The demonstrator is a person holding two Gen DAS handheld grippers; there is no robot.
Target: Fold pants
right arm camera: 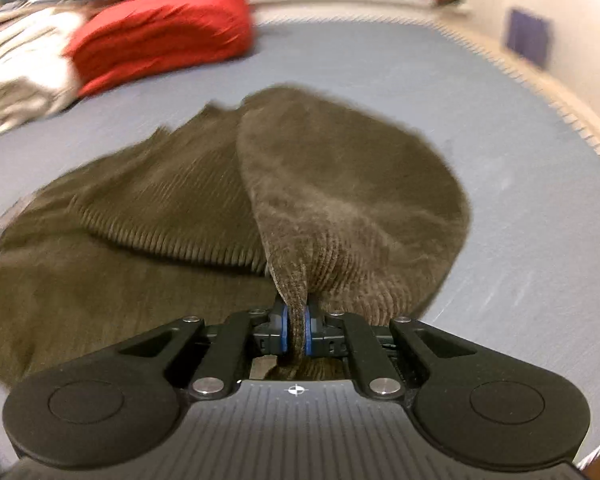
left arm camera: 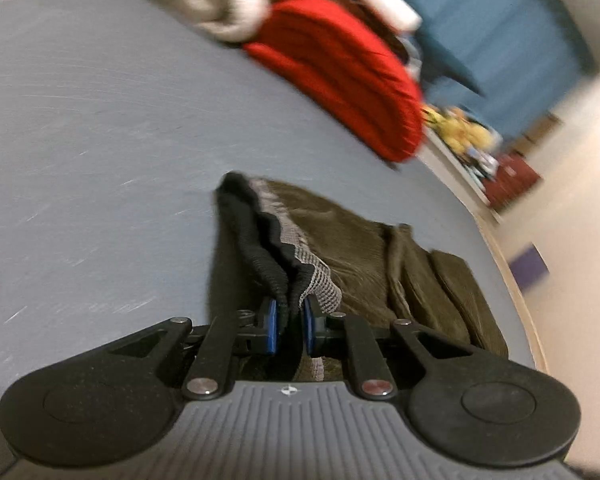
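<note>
Landmark: I take the red bundle (left arm camera: 340,80) as my reference; it lies on the grey-blue surface (left arm camera: 80,120), which may be a bench or a bed, I cannot tell which.
Pants: the olive corduroy pants (right arm camera: 140,240) lie on my side of the red bundle, well apart from it, partly flat and partly lifted.
Left claw: my left claw (left arm camera: 290,326) is pinched narrow on the black elastic waistband (left arm camera: 260,240), the blue pads (left arm camera: 271,326) pressing the band from both sides.
Right claw: my right claw (right arm camera: 296,334) is clamped tight on a ridge of corduroy, which rises from the cloth below in a tented flap (right arm camera: 340,184).
Why held so: I judge that I grip two points of one edge so it can be carried over as a straight fold line rather than bunching.
Left pose: tipped moderately downward, looking along the waistband toward the red bundle.
Right pose: tipped more steeply down, the flap hanging from the pinch.
Caution: both views are smeared, so which leg or hem the right claw holds I cannot say.
</note>
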